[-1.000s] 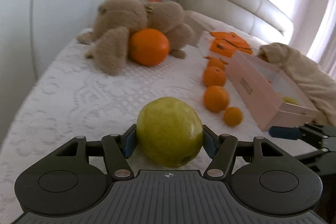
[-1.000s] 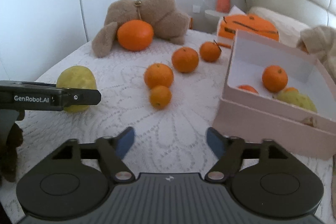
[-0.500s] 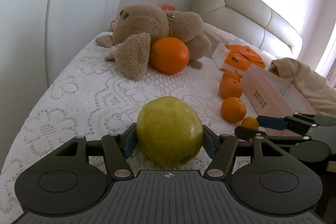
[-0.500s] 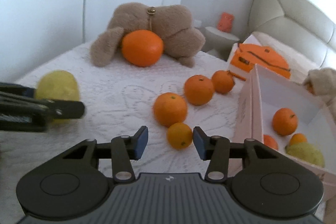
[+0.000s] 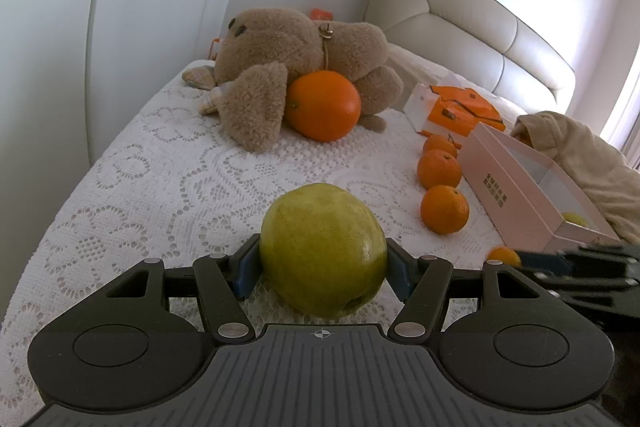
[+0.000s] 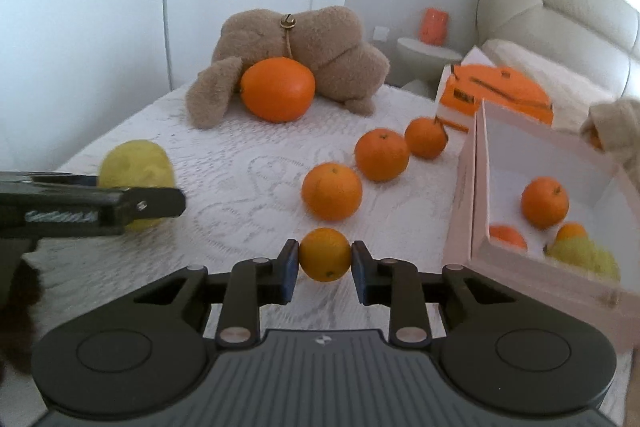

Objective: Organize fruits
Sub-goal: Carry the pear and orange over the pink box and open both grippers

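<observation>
From the left wrist, the left gripper [image 5: 322, 267] clamps a green pear [image 5: 323, 250]; the pink box [image 5: 532, 187] lies off right.

From the right wrist, the right gripper [image 6: 325, 267], having just closed, pinches a small orange [image 6: 325, 254], with the box just right, nearer this hand.

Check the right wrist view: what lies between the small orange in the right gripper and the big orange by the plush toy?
One mid-sized orange sits between the small orange and the big orange; otherwise bare lace bedspread.
</observation>
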{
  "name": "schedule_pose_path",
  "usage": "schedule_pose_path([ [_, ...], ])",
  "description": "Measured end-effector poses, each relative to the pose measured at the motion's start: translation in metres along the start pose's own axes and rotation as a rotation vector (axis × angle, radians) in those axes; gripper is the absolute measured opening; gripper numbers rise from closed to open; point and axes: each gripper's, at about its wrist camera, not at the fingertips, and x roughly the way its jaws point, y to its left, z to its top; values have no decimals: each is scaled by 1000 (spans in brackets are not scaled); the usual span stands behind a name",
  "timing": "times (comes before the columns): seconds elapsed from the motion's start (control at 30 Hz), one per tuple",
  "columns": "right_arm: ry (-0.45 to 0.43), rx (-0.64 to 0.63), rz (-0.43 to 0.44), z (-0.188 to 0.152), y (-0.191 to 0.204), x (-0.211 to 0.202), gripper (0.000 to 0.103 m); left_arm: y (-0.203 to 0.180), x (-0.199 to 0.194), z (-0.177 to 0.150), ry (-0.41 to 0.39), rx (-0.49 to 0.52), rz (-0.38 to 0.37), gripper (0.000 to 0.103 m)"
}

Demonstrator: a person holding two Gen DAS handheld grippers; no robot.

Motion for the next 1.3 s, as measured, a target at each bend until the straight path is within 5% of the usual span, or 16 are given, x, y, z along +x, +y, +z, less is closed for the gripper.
schedule_pose_path([
  [0.2,-8,69,-2,-19,-17,-21,28,-9,-4,-1,19,38,18,68],
  [0.47,-39,167,1,-25,-45,-33,28,-47,-12,-3,86,96,-102,68],
  [0.6,-179,193,17,5,-60,-62,27,-84,-23,50,-23,155,-183,68],
  [0.73,-367,216,-60,76,-99,-104,27,-134,-31,126,-199,226,-262,68],
  [0.8,-403,235,-105,115,-127,-120,27,-155,-21,155,-204,237,-292,68],
  [0.93,-383,247,-221,150,-173,-125,28,-191,35,179,1,240,-353,68],
  [1.1,-284,290,-268,137,-218,-97,28,-231,118,145,347,368,-374,68],
  [1.3,-69,382,-208,101,-255,-22,28,-255,161,99,511,586,-287,68],
])
